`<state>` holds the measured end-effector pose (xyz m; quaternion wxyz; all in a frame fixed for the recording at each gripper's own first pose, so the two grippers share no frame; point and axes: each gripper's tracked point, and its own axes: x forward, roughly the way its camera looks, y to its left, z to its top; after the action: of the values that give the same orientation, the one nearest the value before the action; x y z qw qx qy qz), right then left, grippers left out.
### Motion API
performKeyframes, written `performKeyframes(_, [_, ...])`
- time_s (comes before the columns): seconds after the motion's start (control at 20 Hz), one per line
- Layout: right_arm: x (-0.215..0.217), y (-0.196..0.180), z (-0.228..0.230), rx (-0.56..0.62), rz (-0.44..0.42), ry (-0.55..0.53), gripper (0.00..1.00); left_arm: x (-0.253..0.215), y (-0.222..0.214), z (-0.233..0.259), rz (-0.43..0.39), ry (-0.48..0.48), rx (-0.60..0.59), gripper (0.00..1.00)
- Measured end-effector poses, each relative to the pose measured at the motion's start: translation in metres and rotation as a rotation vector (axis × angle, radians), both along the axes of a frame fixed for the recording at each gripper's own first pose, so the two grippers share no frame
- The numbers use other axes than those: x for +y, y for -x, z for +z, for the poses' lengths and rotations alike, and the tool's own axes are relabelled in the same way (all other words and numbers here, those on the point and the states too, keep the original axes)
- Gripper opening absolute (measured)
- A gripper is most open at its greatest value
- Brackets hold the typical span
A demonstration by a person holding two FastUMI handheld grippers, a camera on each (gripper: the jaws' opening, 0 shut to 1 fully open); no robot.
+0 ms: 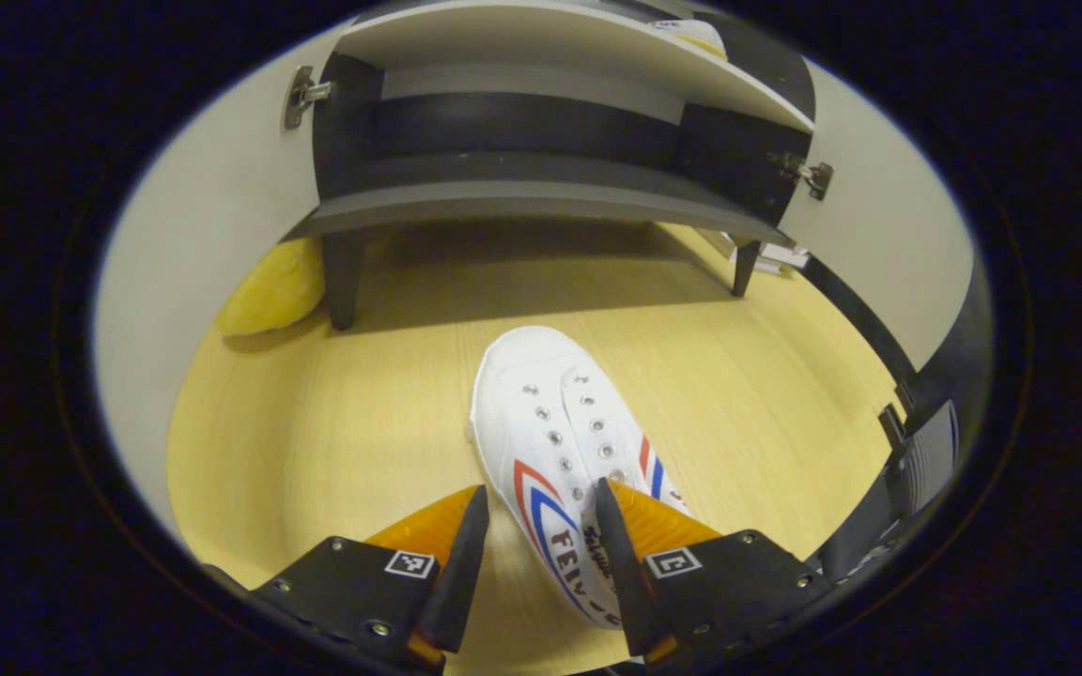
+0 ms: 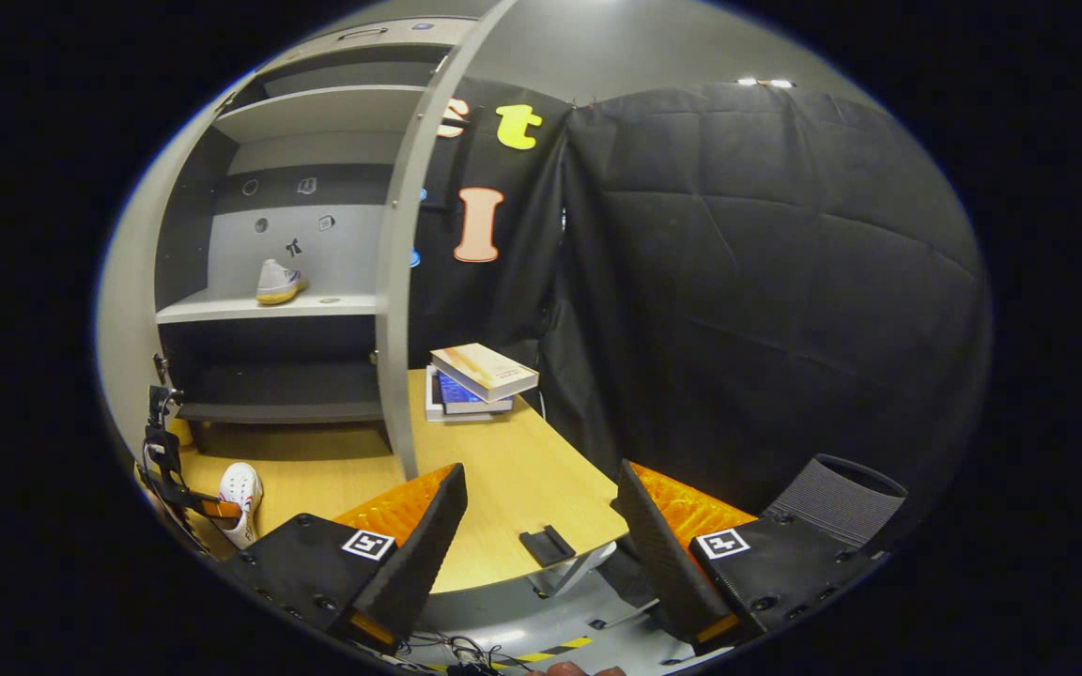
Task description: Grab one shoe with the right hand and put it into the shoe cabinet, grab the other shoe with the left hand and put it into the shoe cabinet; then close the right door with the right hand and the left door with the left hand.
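Left gripper view, read left to right. A yellow soft object [image 1: 270, 289] lay by the cabinet's left leg on the wooden floor [image 1: 334, 422]. The shoe cabinet [image 1: 541, 188] stood ahead with its left door [image 1: 212, 207] and right door [image 1: 879, 235] swung open and its low shelf bare. The white shoe [image 1: 550, 441] lay on the floor in front of it, toe toward the cabinet. My left gripper [image 1: 541, 540] stood wide, its fingers straddling the heel end. One finger [image 1: 621, 554] overlapped the shoe's collar, but I could not tell whether it touched. I judged the step in hand to be the left-hand grasp. To do it well, I would lower the gripper until the fingers flanked the shoe's sides. I would then close across the firm heel part rather than the soft tongue, and lift level so the toe cleared the shelf edge.

Right gripper view, read left to right. The left gripper [image 2: 186, 488] showed small beside the same shoe [image 2: 240, 498]. The other shoe [image 2: 278, 282] already sat on a middle shelf. A stack of books [image 2: 477, 380] rested on the floor past the right door [image 2: 409, 282]. My right gripper [image 2: 541, 526] hung wide and empty, well apart from the cabinet. I judged it best parked there until the doors needed closing.
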<state>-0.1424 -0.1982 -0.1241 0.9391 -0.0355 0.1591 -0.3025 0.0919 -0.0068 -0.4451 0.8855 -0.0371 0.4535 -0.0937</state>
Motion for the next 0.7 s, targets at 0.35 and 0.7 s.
performKeyframes(0.35, [-0.036, 0.003, -0.005, -0.010, -0.075, -0.038, 0.97, -0.001, 0.007, -0.009, 0.055, 0.012, 0.135, 0.42])
performKeyframes(0.7, [-0.057, -0.021, -0.002, -0.058, -0.038, -0.043, 1.00, 0.005, 0.001, -0.005, 0.147, -0.010, 0.148, 0.05])
